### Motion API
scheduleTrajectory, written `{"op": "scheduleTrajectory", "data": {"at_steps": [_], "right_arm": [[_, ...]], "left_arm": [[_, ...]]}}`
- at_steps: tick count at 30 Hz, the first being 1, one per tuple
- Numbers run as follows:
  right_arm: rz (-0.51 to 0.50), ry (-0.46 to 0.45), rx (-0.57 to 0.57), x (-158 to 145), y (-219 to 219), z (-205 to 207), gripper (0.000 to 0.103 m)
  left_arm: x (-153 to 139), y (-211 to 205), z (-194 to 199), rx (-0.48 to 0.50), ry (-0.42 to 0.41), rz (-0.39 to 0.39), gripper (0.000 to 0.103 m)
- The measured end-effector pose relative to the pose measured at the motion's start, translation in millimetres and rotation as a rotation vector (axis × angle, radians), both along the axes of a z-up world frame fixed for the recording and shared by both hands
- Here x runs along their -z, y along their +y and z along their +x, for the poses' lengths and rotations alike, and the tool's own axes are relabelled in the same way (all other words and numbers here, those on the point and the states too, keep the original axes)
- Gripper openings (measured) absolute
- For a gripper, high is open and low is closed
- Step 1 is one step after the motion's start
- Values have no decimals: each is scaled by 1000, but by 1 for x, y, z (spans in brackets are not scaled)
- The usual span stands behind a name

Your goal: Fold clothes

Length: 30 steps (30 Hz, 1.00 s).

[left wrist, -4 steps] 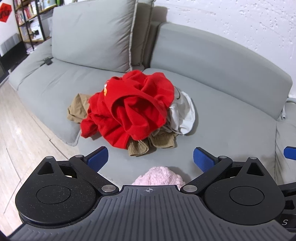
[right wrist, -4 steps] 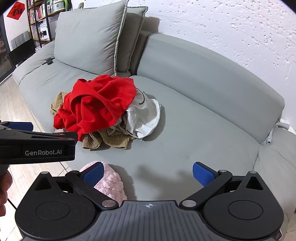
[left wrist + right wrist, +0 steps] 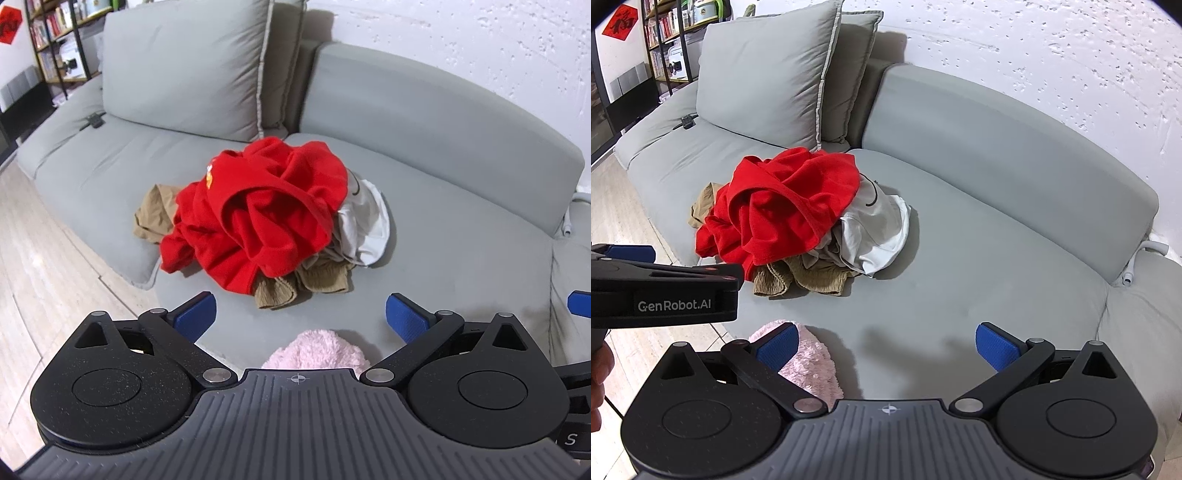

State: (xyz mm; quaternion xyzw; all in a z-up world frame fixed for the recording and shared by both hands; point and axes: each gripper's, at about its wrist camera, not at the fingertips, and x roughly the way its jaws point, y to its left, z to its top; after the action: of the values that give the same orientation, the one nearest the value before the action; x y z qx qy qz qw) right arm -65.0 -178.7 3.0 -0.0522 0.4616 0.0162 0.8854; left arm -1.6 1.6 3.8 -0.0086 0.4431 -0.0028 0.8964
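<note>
A heap of clothes lies on the grey sofa seat (image 3: 461, 266): a crumpled red garment (image 3: 266, 214) (image 3: 783, 210) on top, a white one (image 3: 365, 225) (image 3: 875, 236) at its right, tan ribbed pieces (image 3: 295, 284) (image 3: 801, 277) underneath. A fluffy pink garment (image 3: 317, 354) (image 3: 812, 365) lies at the seat's near edge. My left gripper (image 3: 301, 317) stands open above the pink garment, short of the heap. My right gripper (image 3: 886, 347) is open too, with nothing between its fingers, over bare seat to the right of the pink garment.
Two grey cushions (image 3: 184, 62) lean on the backrest behind the heap. Wooden floor (image 3: 33, 258) lies to the left. A bookshelf (image 3: 668, 33) stands far left. A white cable (image 3: 1145, 254) hangs at the sofa's right end. A person's hand (image 3: 598, 376) holds the left gripper's body (image 3: 665, 291).
</note>
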Motion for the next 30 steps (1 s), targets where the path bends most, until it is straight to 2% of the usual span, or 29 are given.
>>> {"op": "scheduleTrajectory", "data": {"at_steps": [6, 30], "right_arm": [[9, 3, -10, 3, 0, -4, 103], [4, 8, -28, 1, -6, 6, 103]], "left_arm": [[3, -2, 6, 1, 24, 13, 101], [11, 2, 0, 1, 9, 9, 101]]}}
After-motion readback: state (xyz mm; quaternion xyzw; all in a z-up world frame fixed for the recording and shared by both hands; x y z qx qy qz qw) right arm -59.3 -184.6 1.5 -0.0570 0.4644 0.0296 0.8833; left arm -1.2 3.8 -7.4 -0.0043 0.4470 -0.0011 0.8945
